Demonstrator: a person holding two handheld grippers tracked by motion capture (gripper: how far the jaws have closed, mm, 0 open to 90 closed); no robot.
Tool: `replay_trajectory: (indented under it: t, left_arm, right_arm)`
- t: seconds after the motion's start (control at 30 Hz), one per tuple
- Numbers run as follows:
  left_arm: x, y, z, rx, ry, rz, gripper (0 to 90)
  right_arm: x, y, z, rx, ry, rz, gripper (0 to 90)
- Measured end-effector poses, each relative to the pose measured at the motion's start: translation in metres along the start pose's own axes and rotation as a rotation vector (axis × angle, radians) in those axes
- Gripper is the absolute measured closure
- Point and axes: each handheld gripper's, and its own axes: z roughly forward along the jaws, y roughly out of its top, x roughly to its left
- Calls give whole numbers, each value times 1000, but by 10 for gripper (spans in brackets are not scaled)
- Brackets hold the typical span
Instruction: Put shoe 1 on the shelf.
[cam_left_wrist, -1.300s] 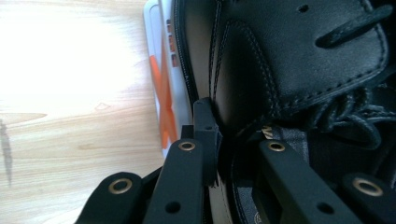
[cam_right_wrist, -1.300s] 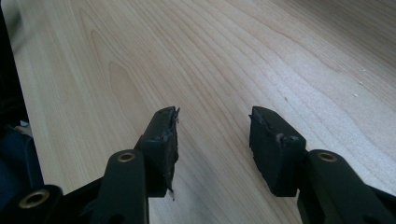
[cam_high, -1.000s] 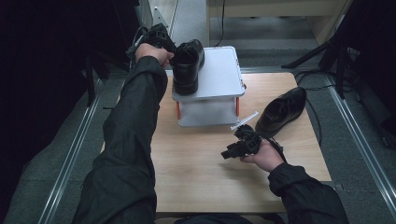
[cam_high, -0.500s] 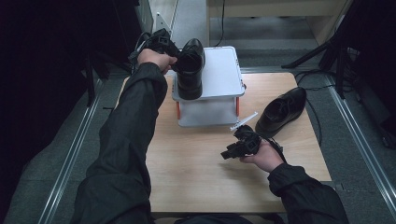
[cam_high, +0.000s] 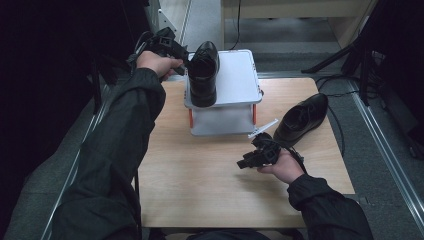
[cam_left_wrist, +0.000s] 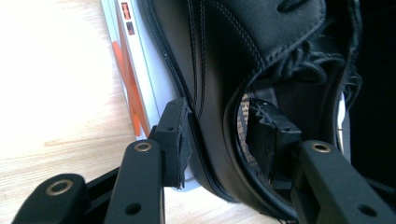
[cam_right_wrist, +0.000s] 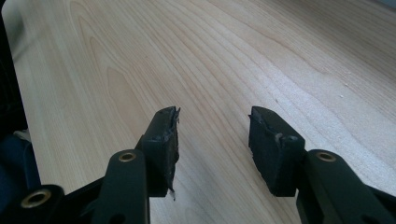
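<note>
Left hand-held gripper (cam_left_wrist: 219, 140) pinches black leather shoe (cam_high: 203, 72) by its collar wall on white stand (cam_high: 235, 85); stiff, light, slick leather. Right hand-held gripper (cam_right_wrist: 212, 135) open, empty over desk (cam_high: 200, 175).

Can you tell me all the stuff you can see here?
shoes: 2, black; one on the stand, one on the table at right.
stand: 1, white with orange bits; far middle of the table.
table: 1, light wood; under everything.
left gripper: 1, black; clamped on the side wall of the shoe on the stand, one jaw inside it.
right gripper: 1, black; open, low over bare table.
sleeves: 2, dark; coming in from the bottom.
</note>
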Motion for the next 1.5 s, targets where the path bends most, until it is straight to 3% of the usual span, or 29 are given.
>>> replay_trajectory:
  t: [0.27,0.43,0.8,0.97,1.27,1.5]
  left_arm:
    - [18,-12,-6,-38,-66,-9,533]
    - [24,-20,-7,-30,-30,12,540]
    - [56,-44,2,-47,-55,-2,540]
    - [65,-54,7,-42,-31,3,533]
    - [78,-70,21,-28,-38,19,525]
    - [86,-83,36,-12,-32,41,513]
  right_arm:
    - [-1,1,-1,-2,-2,-1,526]
    - [-3,1,-2,-7,0,0,526]
    - [-2,1,-3,-11,4,4,527]
    - [-2,0,-4,-12,2,5,526]
    - [-5,-1,-3,-17,5,4,526]
    - [-8,-1,-8,-42,7,32,526]
